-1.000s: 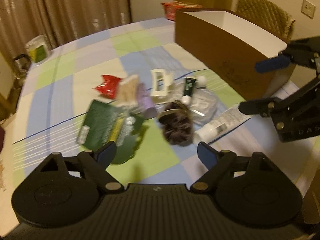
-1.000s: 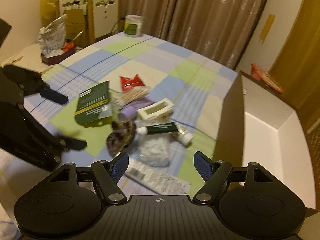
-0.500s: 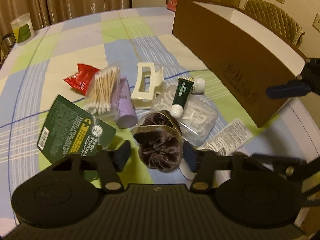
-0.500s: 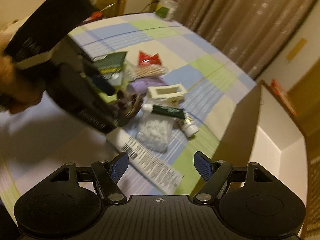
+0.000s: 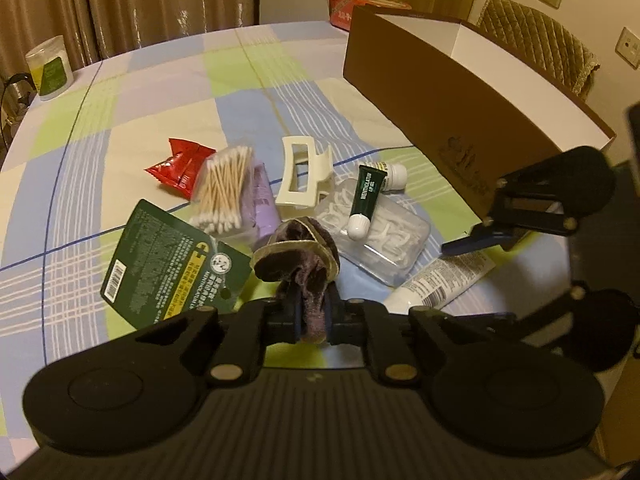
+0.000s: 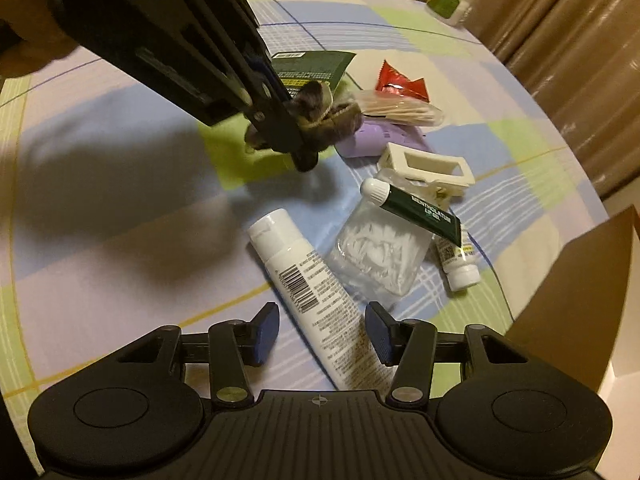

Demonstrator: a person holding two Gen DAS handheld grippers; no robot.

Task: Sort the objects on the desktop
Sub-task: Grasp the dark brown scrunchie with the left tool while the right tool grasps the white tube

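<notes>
A brown velvet scrunchie (image 5: 298,256) lies in a heap of small items on the checked tablecloth (image 5: 160,92). My left gripper (image 5: 312,316) is shut on its near end. From the right wrist view, the left gripper (image 6: 280,120) reaches in from the upper left with the scrunchie (image 6: 332,114) pinched in it. A white tube (image 6: 316,288) with a barcode lies flat between the fingers of my right gripper (image 6: 322,320). Those jaws are closing, and a gap still shows beside the left pad. The white tube (image 5: 440,276) also shows under the right gripper's fingers (image 5: 464,242).
The heap holds a green card packet (image 5: 172,256), cotton swabs (image 5: 224,188), a purple packet (image 5: 264,204), a red sachet (image 5: 180,164), a cream hair claw (image 5: 304,176), a green ointment tube (image 5: 366,196), a floss-pick box (image 5: 384,232) and a small bottle (image 5: 394,174). A brown cardboard box (image 5: 440,92) stands open at right.
My left gripper came down onto the scrunchie and shut on it. My right gripper dropped and rolled over the white tube, and its jaws have narrowed around it.
</notes>
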